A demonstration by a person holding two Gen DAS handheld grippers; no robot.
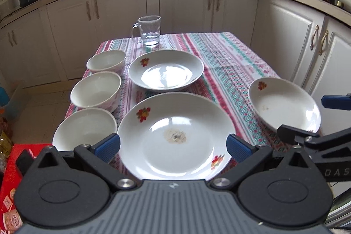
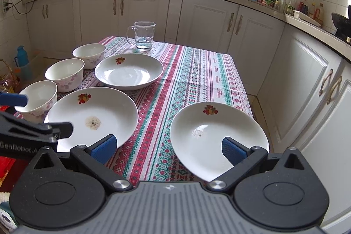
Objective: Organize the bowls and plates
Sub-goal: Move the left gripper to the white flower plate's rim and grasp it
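Note:
Three white plates with fruit prints lie on the patterned tablecloth (image 1: 219, 58). A stained near plate (image 1: 175, 135) sits between the fingers of my open left gripper (image 1: 173, 147), which hovers at its near edge. Behind it lies a far plate (image 1: 166, 68), and a right plate (image 1: 284, 104) lies near the table's right edge. Three white bowls (image 1: 84, 128) (image 1: 95, 89) (image 1: 106, 60) line the left edge. In the right wrist view, my open right gripper (image 2: 169, 148) hovers with its right finger over the right plate (image 2: 217, 137); the stained plate (image 2: 92, 115) lies to its left.
A glass mug (image 1: 149, 30) stands at the table's far end. White kitchen cabinets (image 1: 186, 6) and a cluttered counter surround the table. A red box (image 1: 13, 179) sits at the near left. The striped cloth between the plates (image 2: 193, 80) is bare.

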